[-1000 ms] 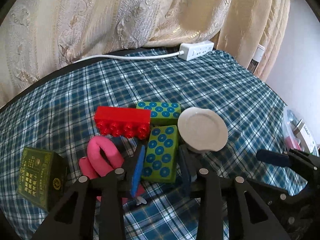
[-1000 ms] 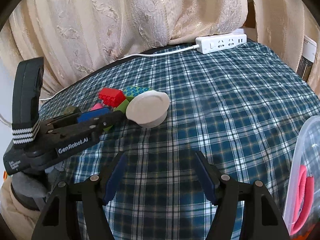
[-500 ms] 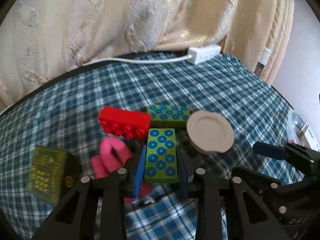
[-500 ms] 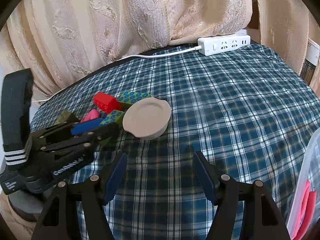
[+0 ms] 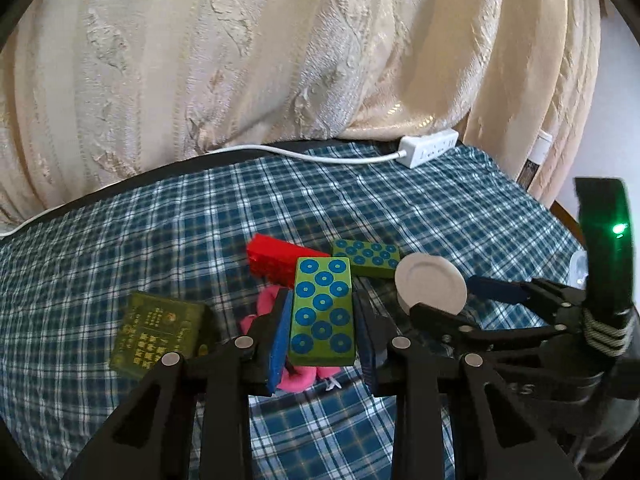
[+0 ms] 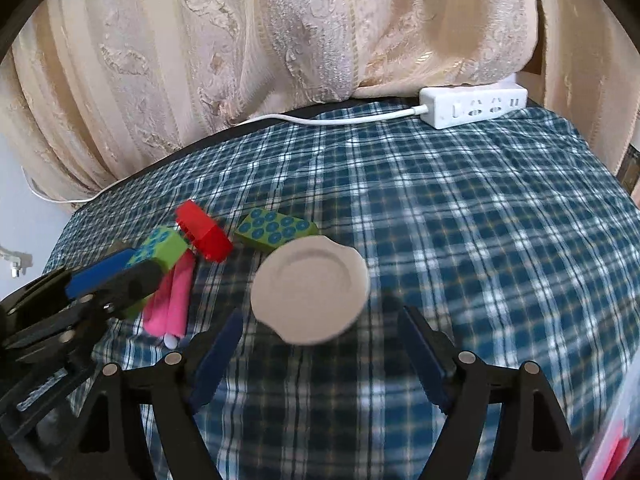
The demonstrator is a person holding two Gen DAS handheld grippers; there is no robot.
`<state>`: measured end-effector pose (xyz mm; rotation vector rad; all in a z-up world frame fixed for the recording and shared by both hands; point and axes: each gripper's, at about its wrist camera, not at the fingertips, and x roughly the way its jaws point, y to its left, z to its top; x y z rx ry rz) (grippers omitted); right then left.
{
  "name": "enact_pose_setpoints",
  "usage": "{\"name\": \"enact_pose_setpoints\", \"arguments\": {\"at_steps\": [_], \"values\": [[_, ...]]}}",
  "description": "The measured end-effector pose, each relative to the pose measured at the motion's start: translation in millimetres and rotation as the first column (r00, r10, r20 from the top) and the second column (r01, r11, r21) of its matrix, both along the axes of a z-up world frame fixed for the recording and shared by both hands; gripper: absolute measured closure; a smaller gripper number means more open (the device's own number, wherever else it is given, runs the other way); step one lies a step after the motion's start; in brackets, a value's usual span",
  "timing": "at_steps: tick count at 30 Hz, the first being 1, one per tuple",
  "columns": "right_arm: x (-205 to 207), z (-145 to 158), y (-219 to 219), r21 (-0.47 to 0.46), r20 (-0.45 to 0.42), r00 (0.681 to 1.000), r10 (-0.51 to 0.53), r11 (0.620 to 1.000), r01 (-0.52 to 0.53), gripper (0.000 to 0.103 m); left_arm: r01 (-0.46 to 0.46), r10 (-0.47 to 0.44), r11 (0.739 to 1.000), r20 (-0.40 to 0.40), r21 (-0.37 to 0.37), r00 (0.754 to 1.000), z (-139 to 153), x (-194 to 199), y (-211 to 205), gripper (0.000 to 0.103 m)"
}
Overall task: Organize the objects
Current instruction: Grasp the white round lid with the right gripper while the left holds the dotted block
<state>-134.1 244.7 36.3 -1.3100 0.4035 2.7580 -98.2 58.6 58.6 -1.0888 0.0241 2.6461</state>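
My left gripper (image 5: 323, 322) holds the green block with blue dots (image 5: 323, 310); its two blue pads are closed on the long sides of the block, and the block seems lifted a little above the cloth, though I cannot be sure of this. My right gripper (image 6: 320, 354) is wide open and holds nothing. It stands just in front of the grey round lid (image 6: 310, 290), with one finger on each side of the lid but not touching it.

I judge the step in hand is to take the block away from the heap, while the right side prepares to pick the lid. The next move, I think, calls for raising the block straight up before carrying it, and for bringing the right fingers forward around the lid before they close.

Taking the lid as landmark: the second dotted green block (image 5: 366, 258) lies just behind it, the red toy brick (image 5: 280, 258) is behind and to its left, the pink foam roller (image 6: 172, 300) lies to its left under the held block, and the dark green box (image 5: 158, 332) is farther left. The white power strip (image 6: 474, 106) is well behind, by the curtain (image 6: 280, 40). The two grippers are near each other, so they may collide; the roller below could be dragged.
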Motion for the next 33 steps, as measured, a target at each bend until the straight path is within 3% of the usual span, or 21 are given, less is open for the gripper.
{"name": "enact_pose_setpoints", "arguments": {"at_steps": [14, 17, 18, 27, 33], "values": [[-25.4, -6.7, -9.9, 0.047, 0.012, 1.0, 0.002, 0.999, -0.003, 0.02, -0.02, 0.02, 1.0, 0.014, 0.006, 1.0, -1.6, -2.2, -5.0, 0.072], [-26.3, -6.5, -11.9, 0.073, 0.01, 1.0, -0.001, 0.997, 0.0, 0.034, -0.018, 0.018, 1.0, 0.015, 0.006, 1.0, -1.7, -2.4, -5.4, 0.072], [-26.0, -6.5, -12.2, 0.077, 0.007, 1.0, 0.001, 0.997, -0.001, 0.034, -0.017, 0.017, 1.0, 0.016, 0.005, 1.0, -2.9, -2.5, -4.5, 0.072], [-5.2, 0.5, -16.0, 0.082, -0.035, 0.999, -0.005, 0.997, 0.008, 0.034, -0.006, 0.006, 1.0, 0.02, 0.001, 1.0, -5.7, -0.4, 3.8, 0.072], [19.1, 9.2, -12.1, 0.031, -0.071, 0.997, -0.044, 0.998, 0.046, 0.034, 0.013, -0.013, 1.0, 0.008, 0.001, 1.0, -3.5, 5.5, 10.6, 0.072]]}}
